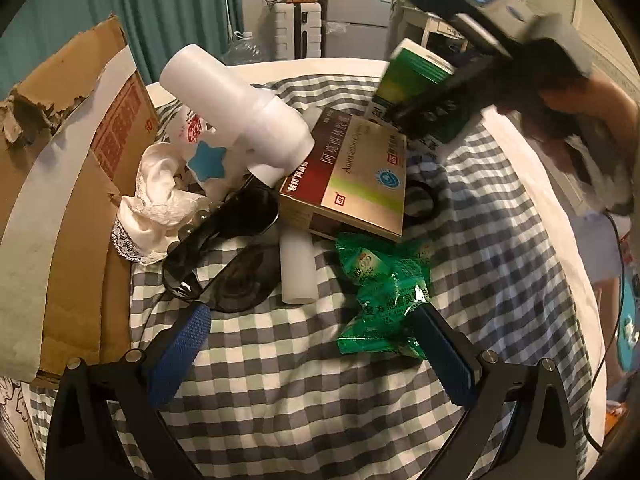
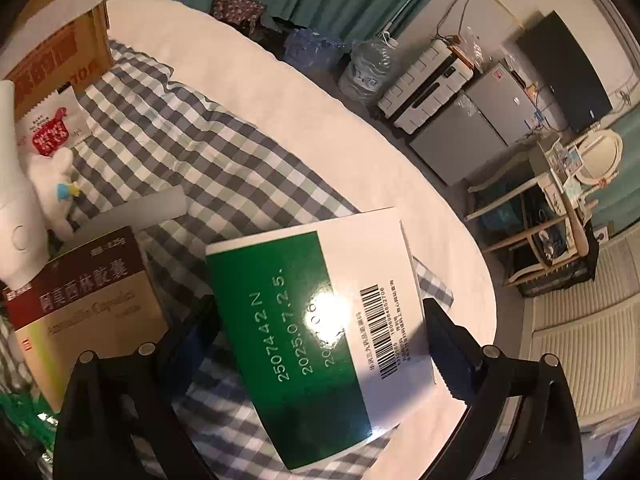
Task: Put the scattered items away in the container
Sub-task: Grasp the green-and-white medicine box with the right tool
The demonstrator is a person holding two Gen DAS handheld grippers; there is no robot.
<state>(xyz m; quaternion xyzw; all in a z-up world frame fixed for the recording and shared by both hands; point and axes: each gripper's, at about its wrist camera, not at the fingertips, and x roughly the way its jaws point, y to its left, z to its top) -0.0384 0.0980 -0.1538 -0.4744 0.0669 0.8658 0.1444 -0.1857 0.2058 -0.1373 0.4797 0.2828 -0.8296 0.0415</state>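
Note:
My right gripper (image 2: 320, 320) is shut on a green and white medicine box (image 2: 320, 320) and holds it tilted above the checked cloth; it also shows in the left wrist view (image 1: 416, 76). My left gripper (image 1: 312, 332) is open and empty low over the cloth, its right finger touching green snack packets (image 1: 384, 292). Ahead of it lie black sunglasses (image 1: 224, 248), a white tube (image 1: 296, 268), a red and gold medicine box (image 1: 352, 176), a white hair dryer (image 1: 240, 108) and white lace cloth (image 1: 156, 200). The cardboard box (image 1: 60, 184) stands at the left.
The items lie on a blue and white checked cloth (image 1: 480, 240) over a white bed. A white sachet with red print (image 2: 52, 128) and a small white toy (image 2: 56, 184) lie near the cardboard box (image 2: 52, 52). Furniture, a fridge and water bottles stand beyond the bed.

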